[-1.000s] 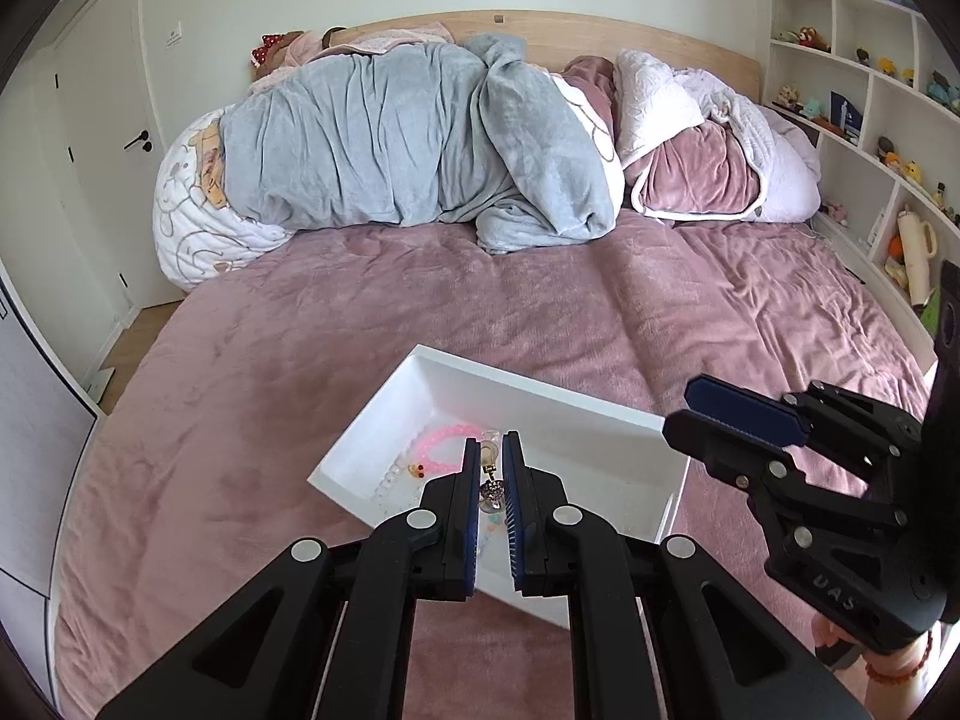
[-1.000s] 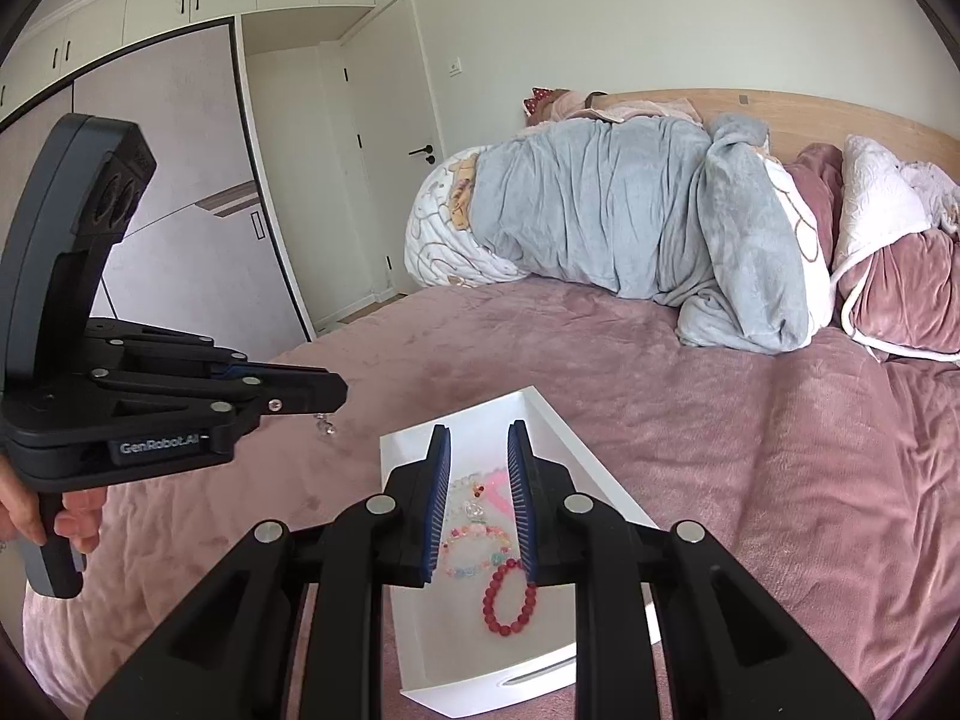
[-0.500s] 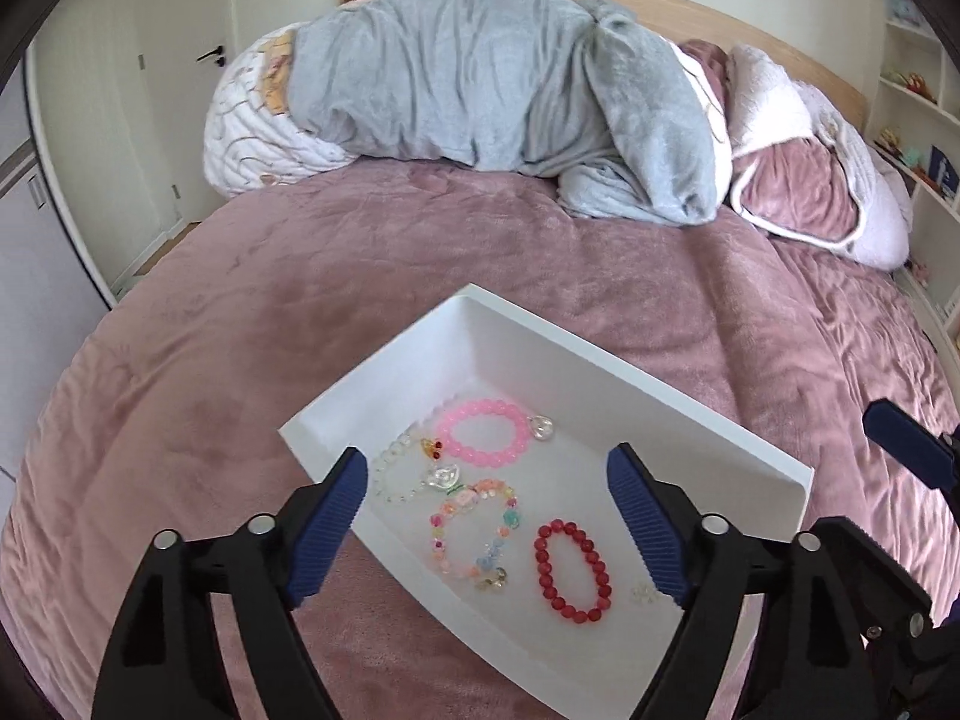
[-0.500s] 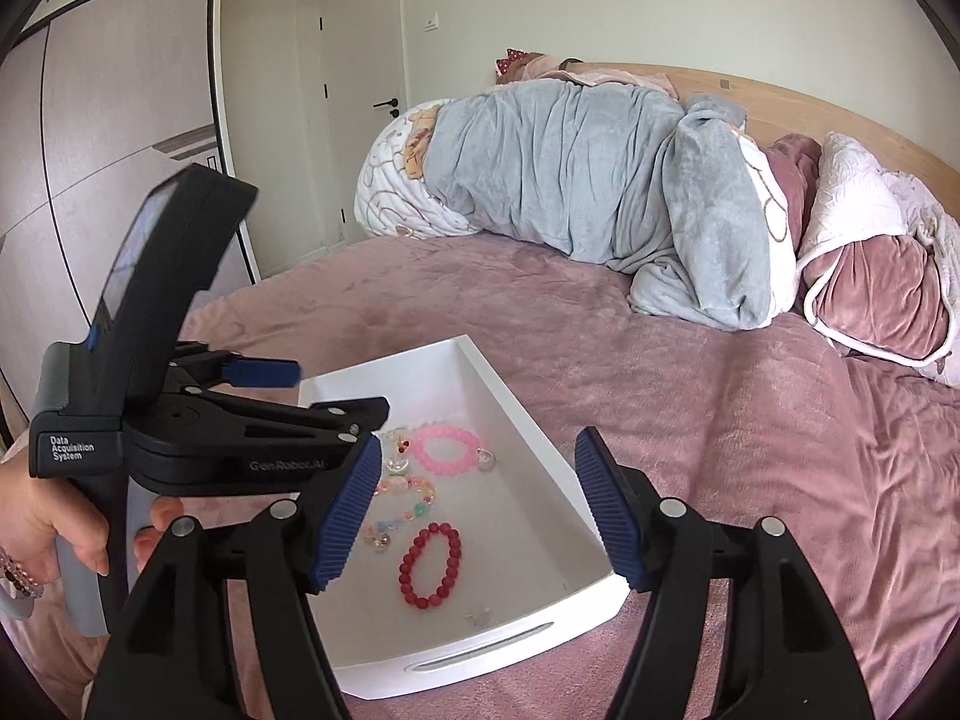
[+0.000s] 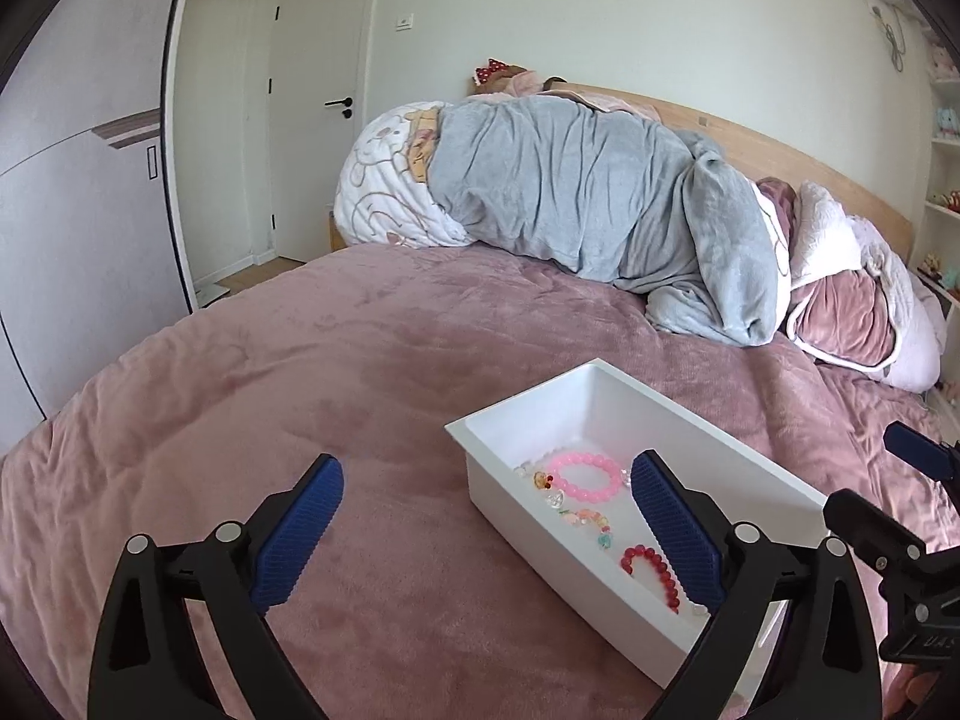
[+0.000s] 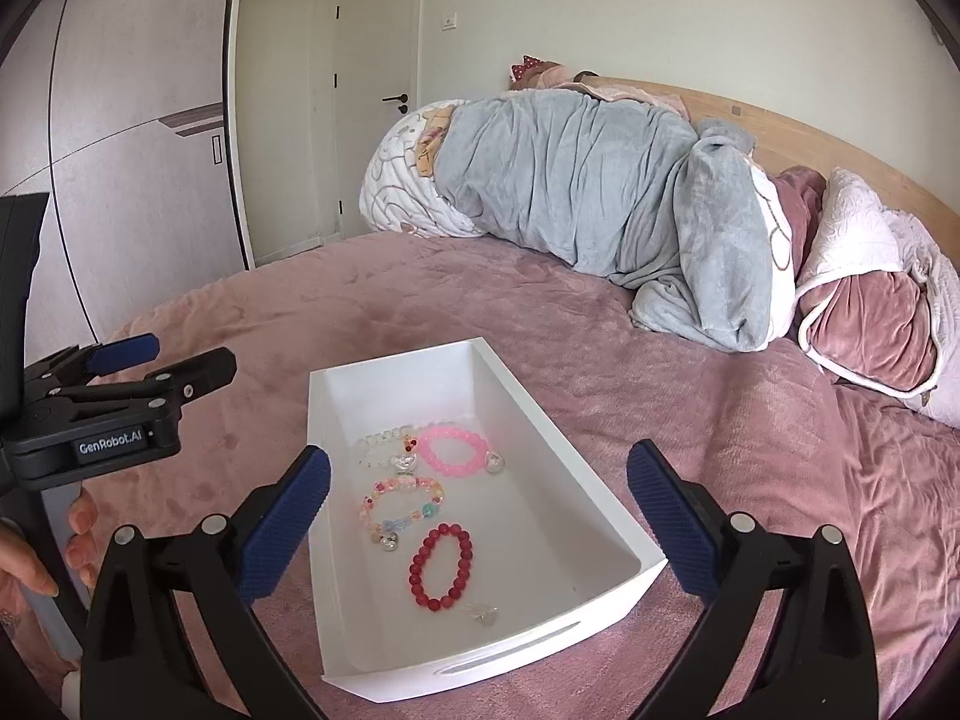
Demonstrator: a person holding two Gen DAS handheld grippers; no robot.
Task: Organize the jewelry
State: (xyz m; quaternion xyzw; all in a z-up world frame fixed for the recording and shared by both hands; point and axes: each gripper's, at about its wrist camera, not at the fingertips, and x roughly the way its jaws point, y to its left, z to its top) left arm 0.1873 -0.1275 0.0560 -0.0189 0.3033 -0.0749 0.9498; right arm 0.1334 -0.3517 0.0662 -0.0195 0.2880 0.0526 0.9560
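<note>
A white tray [image 6: 600,468] lies on the pink bedspread and holds a pink bead bracelet [image 6: 451,451], a pastel mixed-bead bracelet [image 6: 401,507], a red bead bracelet [image 6: 441,567], a clear bead strand [image 6: 379,443] and a small clear charm [image 6: 480,612]. My right gripper [image 6: 477,519] is open and empty, held above the tray's near half. My left gripper [image 5: 489,531] is open and empty, over the tray's [image 5: 708,438] left wall; the pink bracelet [image 5: 585,476] and red bracelet [image 5: 654,570] show there. The left gripper also shows at the left of the right wrist view [image 6: 159,360].
A rolled grey duvet [image 6: 600,204] and pink and white pillows [image 6: 870,300] lie along the wooden headboard. A wardrobe [image 6: 120,150] and a door [image 6: 372,120] stand at the left. Shelves with toys [image 5: 945,150] stand at the right.
Both grippers opened from shut. A small charm held in the left gripper was let go over the tray. The left gripper then moved left; the right drew back above the tray.
</note>
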